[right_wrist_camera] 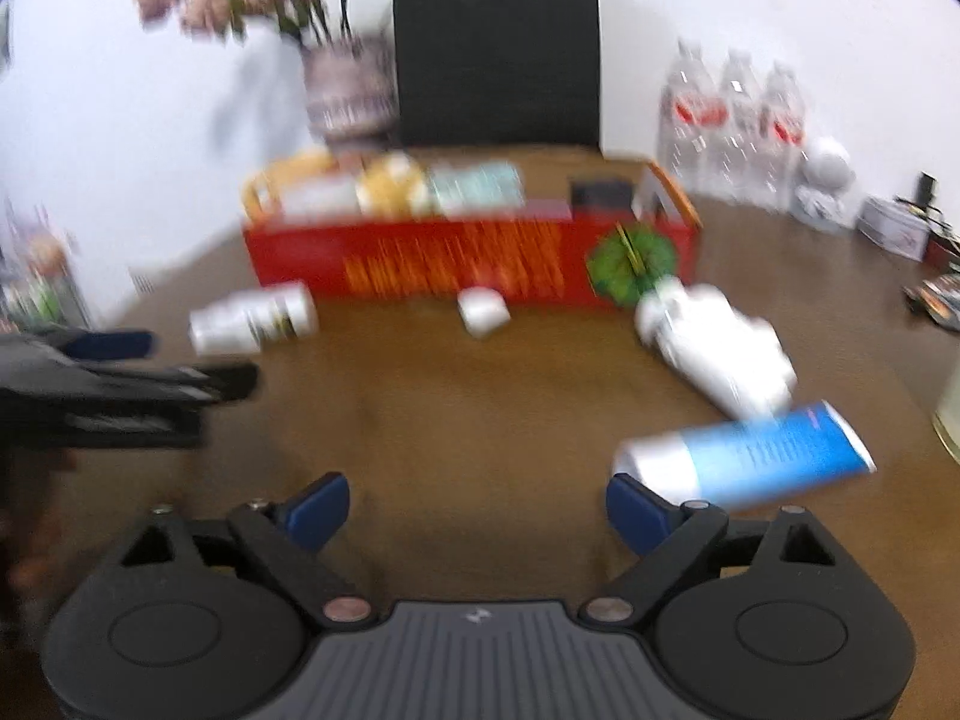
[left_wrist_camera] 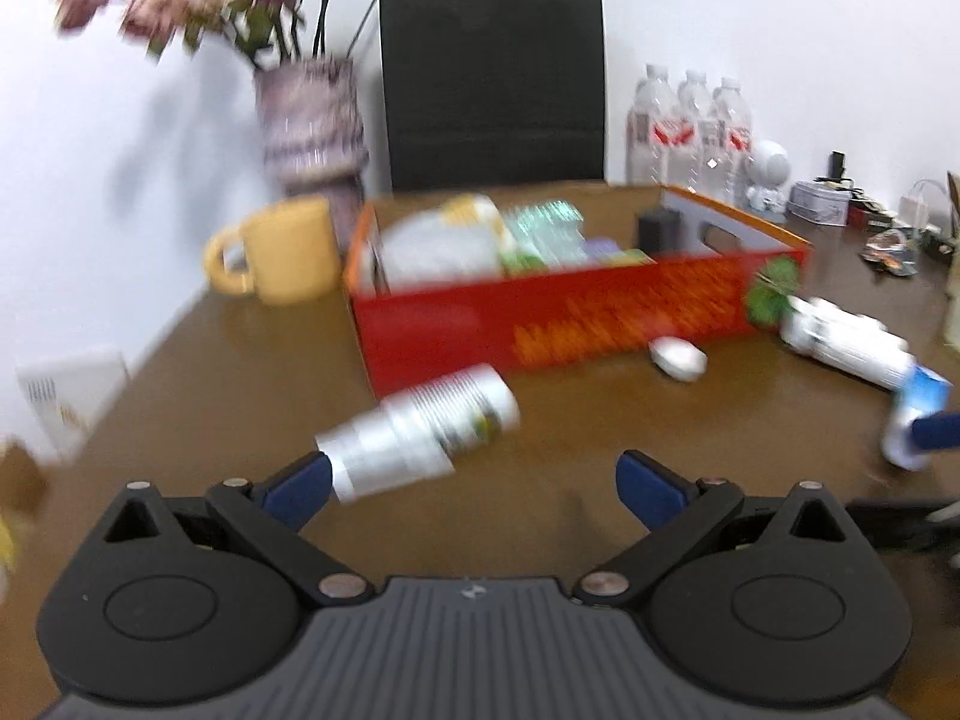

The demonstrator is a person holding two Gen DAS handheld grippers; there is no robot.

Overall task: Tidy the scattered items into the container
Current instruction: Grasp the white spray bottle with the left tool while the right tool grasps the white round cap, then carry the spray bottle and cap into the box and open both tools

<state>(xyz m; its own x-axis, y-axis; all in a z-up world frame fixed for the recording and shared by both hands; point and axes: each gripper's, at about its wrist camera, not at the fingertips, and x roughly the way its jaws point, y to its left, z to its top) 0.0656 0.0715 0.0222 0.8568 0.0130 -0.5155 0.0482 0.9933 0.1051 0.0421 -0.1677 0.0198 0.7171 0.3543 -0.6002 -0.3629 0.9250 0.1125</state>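
Observation:
A red cardboard box (left_wrist_camera: 540, 324) (right_wrist_camera: 420, 264) with packets inside stands mid-table. A white bottle with a printed label (left_wrist_camera: 420, 432) (right_wrist_camera: 252, 318) lies on its side in front of the box. My left gripper (left_wrist_camera: 474, 483) is open, its left fingertip beside the bottle's cap end. A small white case (left_wrist_camera: 678, 357) (right_wrist_camera: 483, 309) lies by the box front. A white package (left_wrist_camera: 846, 336) (right_wrist_camera: 720, 354) lies to the right. A blue and white tube (right_wrist_camera: 750, 462) (left_wrist_camera: 918, 414) lies just beyond the right fingertip of my open right gripper (right_wrist_camera: 477, 510). Both views are blurred.
A yellow mug (left_wrist_camera: 282, 258), a vase of dried flowers (left_wrist_camera: 312, 126) and a black paper bag (left_wrist_camera: 492, 78) stand behind the box. Water bottles (left_wrist_camera: 690, 126), a white figurine (left_wrist_camera: 768, 174) and small clutter line the back right. The brown table (right_wrist_camera: 480, 420) lies bare before both grippers.

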